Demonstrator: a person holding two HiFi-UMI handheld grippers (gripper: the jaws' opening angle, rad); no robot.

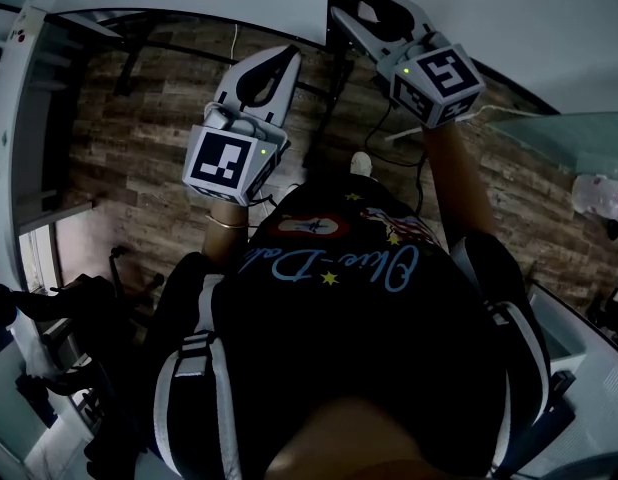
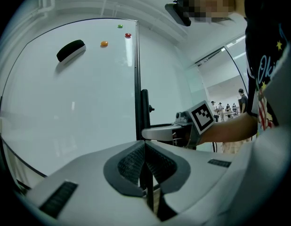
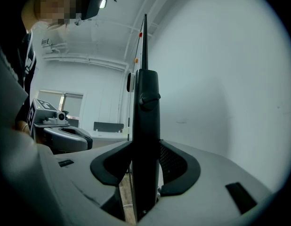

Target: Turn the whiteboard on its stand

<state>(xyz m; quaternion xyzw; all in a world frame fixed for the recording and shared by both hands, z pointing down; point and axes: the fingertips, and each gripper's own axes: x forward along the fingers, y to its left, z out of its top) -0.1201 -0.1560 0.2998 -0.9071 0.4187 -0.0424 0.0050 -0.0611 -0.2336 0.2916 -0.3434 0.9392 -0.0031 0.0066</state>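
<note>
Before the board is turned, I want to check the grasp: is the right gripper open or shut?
Shut on the black post: the right gripper presses it from both sides, with no gap visible.

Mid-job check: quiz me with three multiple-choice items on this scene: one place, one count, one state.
1. Where is the eraser? A. on the floor B. high on the whiteboard face C. on a table
2. How many round magnets are on the board? A. one B. six C. three
3. The right gripper is: A. shut on the stand post B. wide open, empty C. out of view
Answers: B, left gripper view shows it stuck there; C, green, red and orange dots; A, its jaws clamp the black post.
</note>
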